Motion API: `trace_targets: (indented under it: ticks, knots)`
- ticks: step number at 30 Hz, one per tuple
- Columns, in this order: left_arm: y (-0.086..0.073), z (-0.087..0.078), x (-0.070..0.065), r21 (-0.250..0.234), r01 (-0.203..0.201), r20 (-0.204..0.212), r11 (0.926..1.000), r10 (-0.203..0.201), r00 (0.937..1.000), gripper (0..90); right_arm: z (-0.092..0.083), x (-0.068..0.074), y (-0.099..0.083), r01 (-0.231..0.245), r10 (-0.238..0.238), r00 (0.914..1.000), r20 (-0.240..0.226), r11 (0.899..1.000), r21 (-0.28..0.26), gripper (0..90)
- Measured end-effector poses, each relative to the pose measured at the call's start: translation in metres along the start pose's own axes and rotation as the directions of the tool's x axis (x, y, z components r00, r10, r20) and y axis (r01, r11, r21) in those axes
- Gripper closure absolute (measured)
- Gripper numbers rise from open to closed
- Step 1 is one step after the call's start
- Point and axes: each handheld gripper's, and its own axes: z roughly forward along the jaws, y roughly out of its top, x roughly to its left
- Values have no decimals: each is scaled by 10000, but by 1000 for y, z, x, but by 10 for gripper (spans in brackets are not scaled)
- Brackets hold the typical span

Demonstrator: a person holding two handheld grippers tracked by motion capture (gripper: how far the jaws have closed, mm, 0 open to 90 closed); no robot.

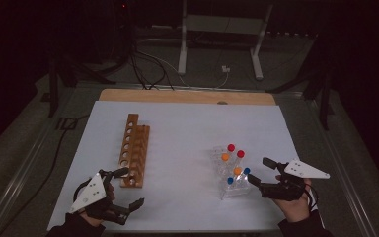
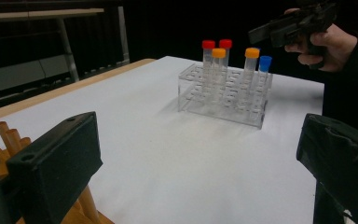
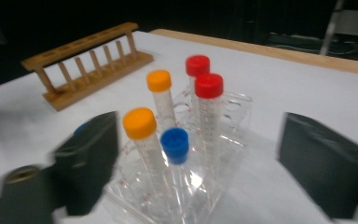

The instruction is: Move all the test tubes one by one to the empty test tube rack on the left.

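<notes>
Your left claw (image 1: 128, 190) stands open at the desk's (image 1: 177, 133) near left corner, just beside the wooden rack (image 1: 134, 148). Bare desk lies between. The clear tube rack (image 1: 233, 173) sits near the right edge, your right claw (image 1: 261, 170) open around its tubes.

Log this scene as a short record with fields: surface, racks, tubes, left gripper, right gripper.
surface: white table
racks: wooden rack at the left, empty; clear rack at the right
tubes: six capped tubes standing in the clear rack: two red, two orange, two blue
left gripper: left gripper open, nothing between the jaws, beside the wooden rack
right gripper: right gripper open, jaws on either side of the tubes, no pad pressing on one
</notes>
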Motion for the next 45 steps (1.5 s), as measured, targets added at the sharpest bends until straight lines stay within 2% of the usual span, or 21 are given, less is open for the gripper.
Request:
trace_targets:
  ticks: [1, 6, 10, 14, 18, 21, 28, 37, 45]
  knots:
    - [0, 0, 0, 9, 1, -16, 10000, -1, 10000, 4, 0, 1, -1, 25, -25, 10000, -9, 9999, 116, 169]
    - [0, -1, 0, -46, 26, 0, 10000, -26, 10000, 5, 0, 3, -4, 74, -67, 9999, -82, 9968, 798, 320]
    - [0, -1, 0, -48, 19, -14, 10000, -19, 10000, 5, 4, 6, -6, 64, -46, 9999, -117, 9883, 1527, 422]
    - [0, 0, 0, -22, 20, -10, 10000, -20, 10000, 4, 9, 6, -7, -66, 110, 9997, -208, 9802, 1980, 516]
    - [0, 0, -1, -2, -83, -14, 10000, 83, 10000, 4, 13, 6, -9, 59, -44, 10000, -69, 9712, 2382, 604]
    - [0, 0, -1, -10, -56, -26, 10000, 56, 10000, 5, 14, 6, -9, 55, -21, 9999, -145, 9705, 2409, 662]
    - [0, 0, -1, -29, -10, -28, 10000, 10, 10000, 5, 20, 6, -9, 54, -9, 9998, -175, 9652, 2615, 730]
    - [0, 0, 0, 1, -12, -14, 10000, 12, 10000, 5, 22, 7, -8, 143, -103, 9998, -176, 9698, 2434, 736]
    - [0, 0, 0, -22, 9, -35, 10000, -9, 10000, 5, 27, 9, -7, 283, -222, 9994, -275, 9682, 2486, 755]
